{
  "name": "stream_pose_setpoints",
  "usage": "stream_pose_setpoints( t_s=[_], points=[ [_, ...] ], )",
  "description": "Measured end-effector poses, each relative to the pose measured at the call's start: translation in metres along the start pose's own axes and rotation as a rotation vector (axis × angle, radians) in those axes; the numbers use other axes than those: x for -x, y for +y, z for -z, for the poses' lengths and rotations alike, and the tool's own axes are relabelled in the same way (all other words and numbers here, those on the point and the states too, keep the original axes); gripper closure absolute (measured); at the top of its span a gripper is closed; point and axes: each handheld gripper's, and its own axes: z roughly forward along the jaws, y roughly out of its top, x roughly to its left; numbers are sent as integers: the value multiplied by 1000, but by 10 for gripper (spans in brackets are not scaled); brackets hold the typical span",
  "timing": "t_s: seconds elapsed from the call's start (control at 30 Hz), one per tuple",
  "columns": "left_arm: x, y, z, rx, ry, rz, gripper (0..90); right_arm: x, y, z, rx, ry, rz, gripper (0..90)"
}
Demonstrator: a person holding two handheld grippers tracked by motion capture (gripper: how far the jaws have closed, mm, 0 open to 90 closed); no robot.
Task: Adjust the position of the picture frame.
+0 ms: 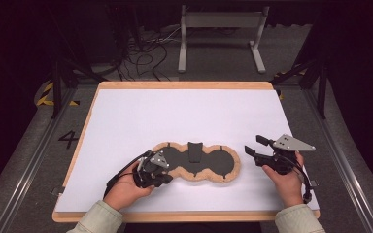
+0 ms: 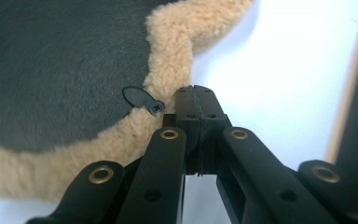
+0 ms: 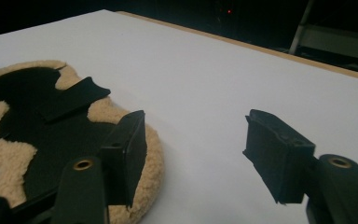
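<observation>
One fleece-edged dark pad [image 1: 199, 162] lies flat on the white bench [image 1: 175, 111]. Two grippers: the left gripper [image 1: 162, 178] has fingers pressed together at its fleece rim; the right gripper [image 1: 255, 144] has fingers spread, empty, beside it.

The high view is looking forward and down over the table [image 1: 126, 111]; both gripper views are riding low and close, each looking along its jaws, all sharing the fleece-edged pad [image 1: 223, 175] [image 2: 168, 60] [image 3: 144, 186]
</observation>
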Motion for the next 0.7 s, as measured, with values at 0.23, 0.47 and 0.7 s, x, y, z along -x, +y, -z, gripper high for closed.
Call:
stream_pose_setpoints(
  t_s=[0.23,0.47,0.7],
  points=[
    [-10,2,-9,81,156,59,900,-2,1,-2,-60,20,-22,594],
    [-24,2,-11,153,140,154,846,-2,6,-13,-140,20,-36,848],
    [-21,-5,8,202,93,179,818,1,10,-44,-276,56,-19,900]
  ],
)
